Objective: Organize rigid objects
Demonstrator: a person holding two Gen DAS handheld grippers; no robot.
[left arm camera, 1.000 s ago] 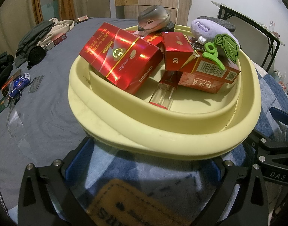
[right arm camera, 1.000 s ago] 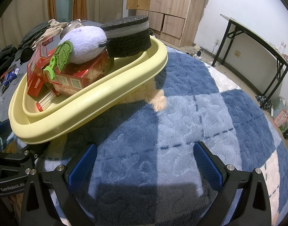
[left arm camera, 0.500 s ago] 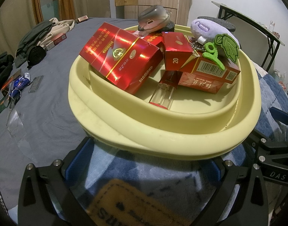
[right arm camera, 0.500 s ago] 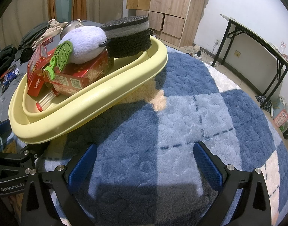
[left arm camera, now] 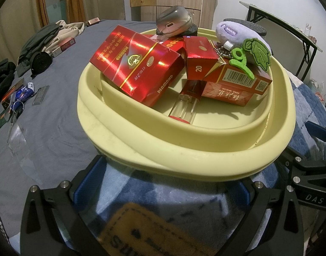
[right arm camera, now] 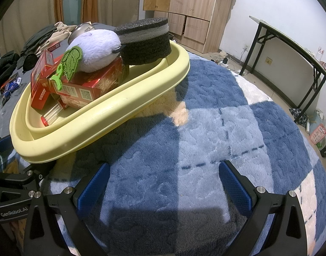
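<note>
Left wrist view: loose clutter (left arm camera: 18, 98) and heaped clothes (left arm camera: 45, 42) lie at the grey bedsheet's (left arm camera: 56, 128) left edge. My left gripper (left arm camera: 165, 183) hangs with jaws released, nothing between them, just short of the pale yellow basin's (left arm camera: 141, 149) near rim. In the basin, left to right: a red Diamond cigarette pack (left arm camera: 137, 70) tilted on the rim, a clear lighter (left arm camera: 184, 108) on the floor, a smaller red pack (left arm camera: 200, 57), a barcoded red carton (left arm camera: 237, 85), a lilac plush (left arm camera: 239, 36) with a green felt leaf (left arm camera: 258, 53) on top. A computer mouse (left arm camera: 173, 20) sits at the far rim.

Right wrist view: basin at left; a dark sponge (right arm camera: 146, 42) rests on its far rim. My right gripper (right arm camera: 164, 183) is likewise spread and empty over the blue checked blanket (right arm camera: 227, 128).
</note>
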